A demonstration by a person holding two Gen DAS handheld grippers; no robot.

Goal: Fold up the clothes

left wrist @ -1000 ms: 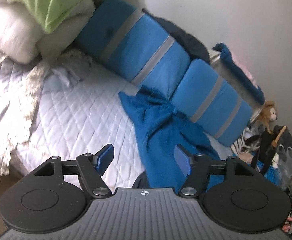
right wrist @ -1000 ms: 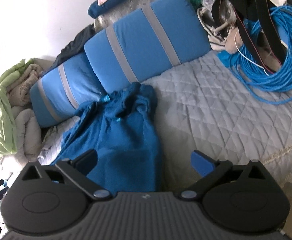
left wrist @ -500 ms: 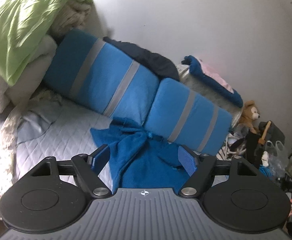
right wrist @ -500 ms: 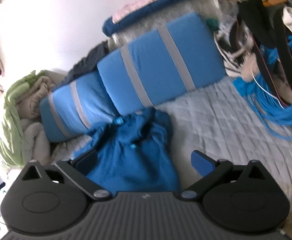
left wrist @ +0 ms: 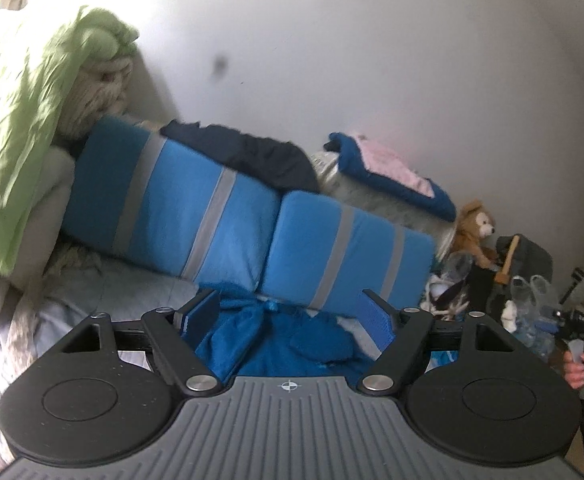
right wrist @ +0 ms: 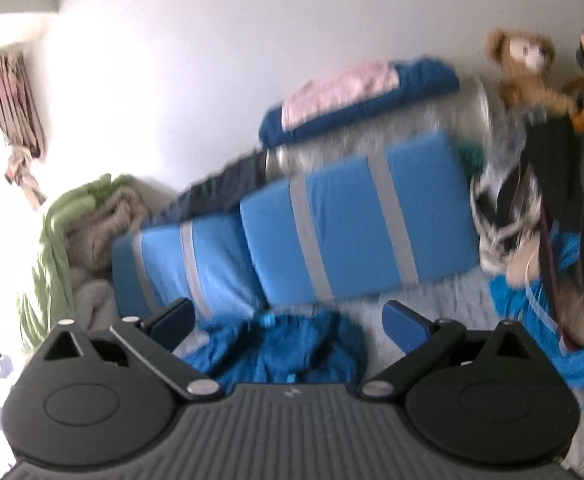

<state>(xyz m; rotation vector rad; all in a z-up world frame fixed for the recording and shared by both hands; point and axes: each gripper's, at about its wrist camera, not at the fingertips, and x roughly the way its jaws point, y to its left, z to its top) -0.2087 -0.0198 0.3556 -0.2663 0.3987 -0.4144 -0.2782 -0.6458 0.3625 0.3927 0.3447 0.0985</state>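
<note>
Crumpled on a quilted bed (left wrist: 103,292), against its wall-side edge: a teal blue fleece garment (left wrist: 275,340), unfolded, touching the base of two blue cushions with grey stripes (left wrist: 227,216) propped along the wall. Above it, left gripper (left wrist: 287,314) with blue-padded fingers spread wide, gripping nothing; right gripper (right wrist: 289,320) likewise parted and empty over the same garment. At the bed's head end, a lime green pillow (left wrist: 19,152) atop heaped beige bedding. Behind the cushions, a dark garment (left wrist: 251,152) and a folded blue-and-pink blanket (left wrist: 388,172). Toward the foot end, a brown teddy bear (left wrist: 474,232) and a coil of bright blue cable (right wrist: 564,344). Right-wrist view blurred.
</note>
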